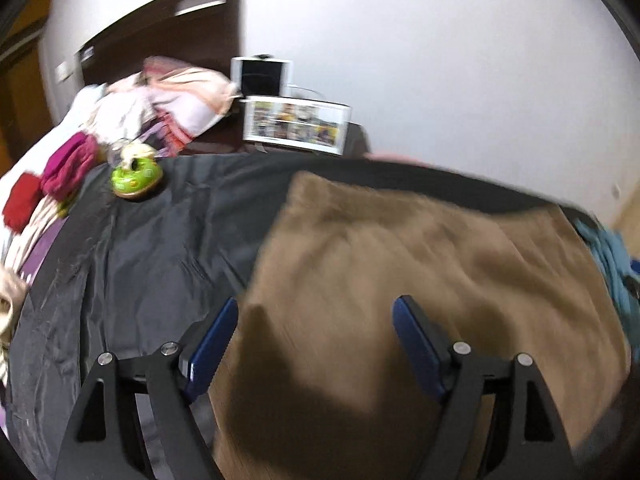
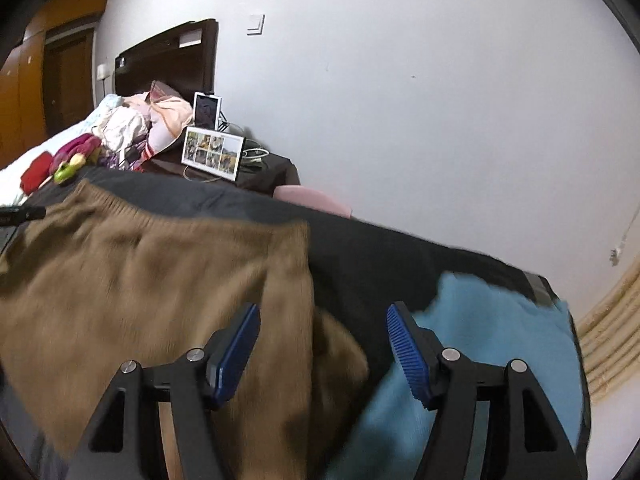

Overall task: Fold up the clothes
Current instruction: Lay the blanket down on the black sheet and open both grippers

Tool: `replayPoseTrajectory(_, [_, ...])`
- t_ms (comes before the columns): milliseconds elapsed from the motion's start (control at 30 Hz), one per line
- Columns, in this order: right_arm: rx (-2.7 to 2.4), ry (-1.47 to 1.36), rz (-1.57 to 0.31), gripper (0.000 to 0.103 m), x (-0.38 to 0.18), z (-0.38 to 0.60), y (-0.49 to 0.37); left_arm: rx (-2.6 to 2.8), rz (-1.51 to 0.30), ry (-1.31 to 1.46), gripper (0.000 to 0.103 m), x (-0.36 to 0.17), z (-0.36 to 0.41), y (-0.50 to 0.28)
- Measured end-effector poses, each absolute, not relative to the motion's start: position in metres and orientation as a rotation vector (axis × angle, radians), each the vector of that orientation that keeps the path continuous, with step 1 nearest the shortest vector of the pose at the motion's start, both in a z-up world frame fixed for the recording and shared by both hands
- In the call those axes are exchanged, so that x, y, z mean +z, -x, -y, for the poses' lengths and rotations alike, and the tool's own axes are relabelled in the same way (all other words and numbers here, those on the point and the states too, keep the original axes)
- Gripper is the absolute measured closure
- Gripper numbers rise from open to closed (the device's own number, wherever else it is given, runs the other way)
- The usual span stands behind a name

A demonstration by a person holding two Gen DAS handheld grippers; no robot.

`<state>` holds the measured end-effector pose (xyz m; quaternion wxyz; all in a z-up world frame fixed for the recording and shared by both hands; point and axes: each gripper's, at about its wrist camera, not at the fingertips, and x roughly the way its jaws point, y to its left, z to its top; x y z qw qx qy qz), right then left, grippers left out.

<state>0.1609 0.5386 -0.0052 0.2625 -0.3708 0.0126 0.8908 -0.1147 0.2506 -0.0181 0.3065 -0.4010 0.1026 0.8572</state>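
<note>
Above brown sweater (image 1: 400, 264) on dark sheet (image 1: 160, 248), left gripper (image 1: 316, 312) spread, right gripper (image 2: 322, 320) spread

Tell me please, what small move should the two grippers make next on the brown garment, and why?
Probably lower both and close on the near edge of the brown garment. The left gripper and the right gripper are both open and hold nothing, the garment lies spread on the dark sheet, and its right edge sits between the right fingers.

We see soft, even indoor light on the white wall (image 2: 400, 80). Motion blur smears the brown garment (image 1: 400, 260), and a dark shadow lies near. Fisheye bends and blackens the edges.
</note>
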Motion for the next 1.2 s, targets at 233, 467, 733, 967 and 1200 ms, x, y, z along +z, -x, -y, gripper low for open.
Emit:
replayPoseTrajectory(233, [2.489, 1.049, -0.127, 0.035, -0.028, -0.492, -0.231, 2.241, -0.347, 1.032, 0.020, -0.022, -0.217, 0.058])
replayPoseTrajectory(467, [2.523, 1.000, -0.175, 0.035, -0.035, -0.470, -0.236, 2.270, -0.197, 1.062, 0.020, -0.023, -0.158, 0.041])
replayPoseTrajectory(733, [2.575, 0.960, -0.216, 0.035, -0.035, -0.452, -0.226, 2.203, -0.030, 1.159, 0.020, -0.047, -0.145, 0.051])
replayPoseTrajectory(967, [2.576, 0.952, -0.207, 0.035, -0.033, -0.440, -0.230, 2.119, 0.089, 1.218, 0.051, -0.055, -0.145, 0.060])
replayPoseTrajectory(1200, [2.553, 0.944, -0.192, 0.035, -0.034, -0.437, -0.228, 2.117, 0.102, 1.172, 0.080, -0.048, -0.137, 0.052])
